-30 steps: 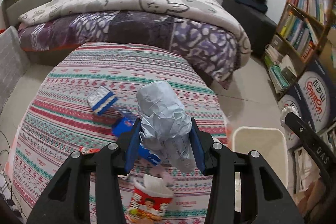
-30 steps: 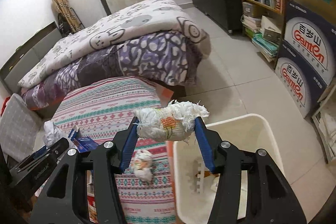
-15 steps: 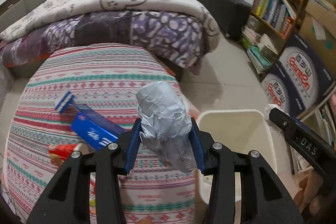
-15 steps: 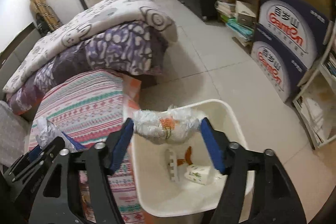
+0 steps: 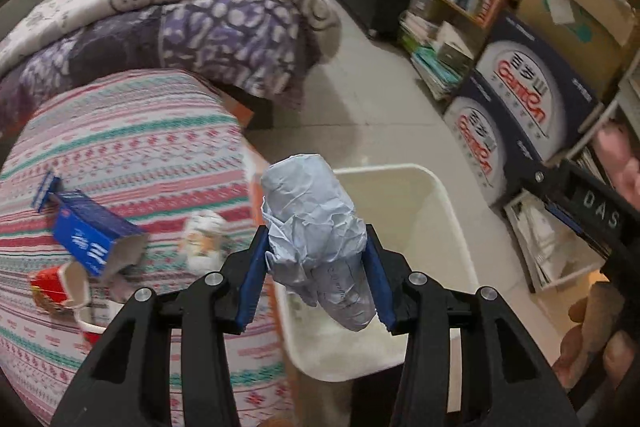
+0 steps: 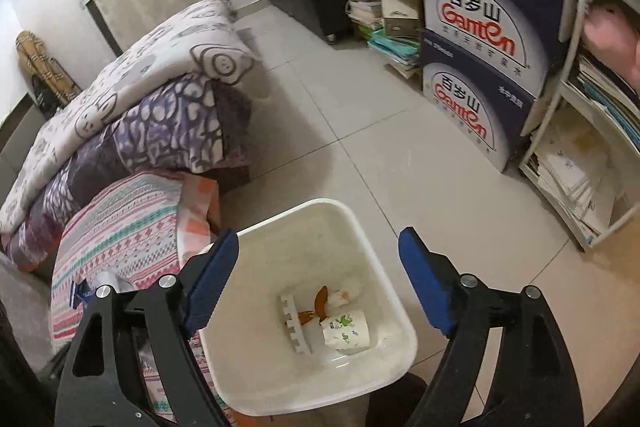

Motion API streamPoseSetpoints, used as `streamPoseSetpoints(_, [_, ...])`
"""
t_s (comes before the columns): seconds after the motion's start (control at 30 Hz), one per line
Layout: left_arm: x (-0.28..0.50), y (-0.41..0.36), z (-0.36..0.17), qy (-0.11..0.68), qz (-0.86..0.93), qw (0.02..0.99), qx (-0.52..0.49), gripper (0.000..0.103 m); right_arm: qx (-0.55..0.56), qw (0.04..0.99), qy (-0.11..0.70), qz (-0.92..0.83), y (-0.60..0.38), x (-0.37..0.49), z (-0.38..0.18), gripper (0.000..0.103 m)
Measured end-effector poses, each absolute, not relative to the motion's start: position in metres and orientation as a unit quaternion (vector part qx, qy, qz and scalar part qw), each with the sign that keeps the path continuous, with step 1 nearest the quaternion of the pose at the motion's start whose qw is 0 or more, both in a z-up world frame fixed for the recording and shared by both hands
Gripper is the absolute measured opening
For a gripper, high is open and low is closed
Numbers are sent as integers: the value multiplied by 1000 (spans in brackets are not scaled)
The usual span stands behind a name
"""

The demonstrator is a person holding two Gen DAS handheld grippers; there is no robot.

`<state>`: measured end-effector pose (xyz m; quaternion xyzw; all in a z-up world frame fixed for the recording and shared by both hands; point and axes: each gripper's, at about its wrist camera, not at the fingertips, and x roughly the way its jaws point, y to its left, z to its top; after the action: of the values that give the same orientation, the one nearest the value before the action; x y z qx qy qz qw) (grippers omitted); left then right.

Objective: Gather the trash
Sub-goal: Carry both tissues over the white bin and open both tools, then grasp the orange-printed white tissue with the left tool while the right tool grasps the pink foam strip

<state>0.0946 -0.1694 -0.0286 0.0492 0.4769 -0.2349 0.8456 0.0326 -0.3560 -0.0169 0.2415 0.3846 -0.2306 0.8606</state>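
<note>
Paper wad, light and crushable, pinched mid-body in my left gripper; right gripper gapes wide, bin at twelve o'clock.

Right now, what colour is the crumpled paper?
Pale grey-blue crumpled paper, best in the left wrist view.

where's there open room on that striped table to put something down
The far half of the striped table, toward the bed, is bare. The near edge is crowded: blue box, red cup, and a small cup beside the bin.
</note>
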Motion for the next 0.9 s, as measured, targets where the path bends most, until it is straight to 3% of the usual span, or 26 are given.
streamPoseSetpoints(0.3, [77, -197, -30, 473, -301, 826, 58, 74, 262, 854, 382, -238, -370, 23, -20, 82])
streamPoseSetpoints(0.67, [101, -178, -42, 481, -213, 847, 83, 76, 256, 854, 389, -231, -362, 28, -21, 88])
streamPoseSetpoints(0.9, [140, -146, -84, 525, -117, 838, 96, 76, 247, 853, 403, -220, -353, 37, -26, 90])
